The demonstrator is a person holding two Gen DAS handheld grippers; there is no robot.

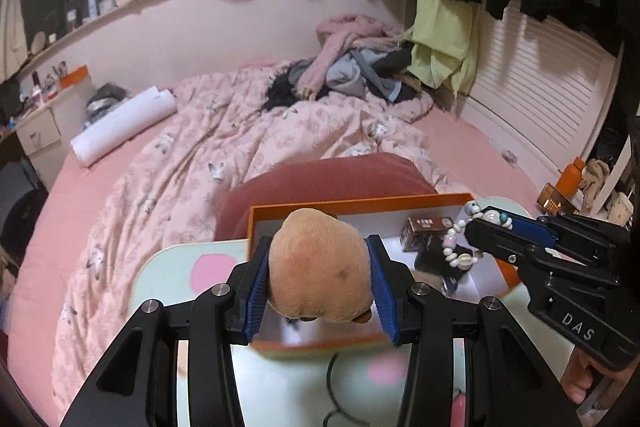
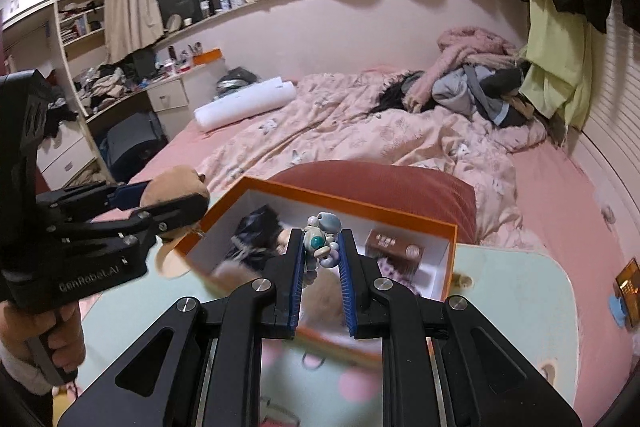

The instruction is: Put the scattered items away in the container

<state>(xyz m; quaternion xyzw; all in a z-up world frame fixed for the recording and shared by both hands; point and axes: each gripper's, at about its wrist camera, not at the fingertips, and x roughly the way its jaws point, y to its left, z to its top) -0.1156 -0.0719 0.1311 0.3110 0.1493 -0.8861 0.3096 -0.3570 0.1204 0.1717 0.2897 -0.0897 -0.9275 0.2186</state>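
An orange box (image 1: 360,203) (image 2: 348,201) with a white inside stands on a mint table (image 1: 172,275) (image 2: 512,287) with pink dots. My left gripper (image 1: 318,247) (image 2: 192,203) is shut on a tan plush toy (image 1: 320,263) (image 2: 176,183), held over the box's near left part. My right gripper (image 2: 321,233) (image 1: 476,223) is shut on a bead bracelet (image 2: 316,245) (image 1: 456,247) that dangles above the box's right half. Inside the box lie a small brown carton (image 1: 426,231) (image 2: 394,247) and a dark item (image 2: 256,231).
A red cushion (image 1: 332,175) lies just behind the box on a bed with a pink duvet (image 1: 240,131). Clothes (image 1: 360,67) are piled at the bed's far end, beside a white paper roll (image 1: 124,125). A black cable (image 1: 332,383) lies on the table's near side.
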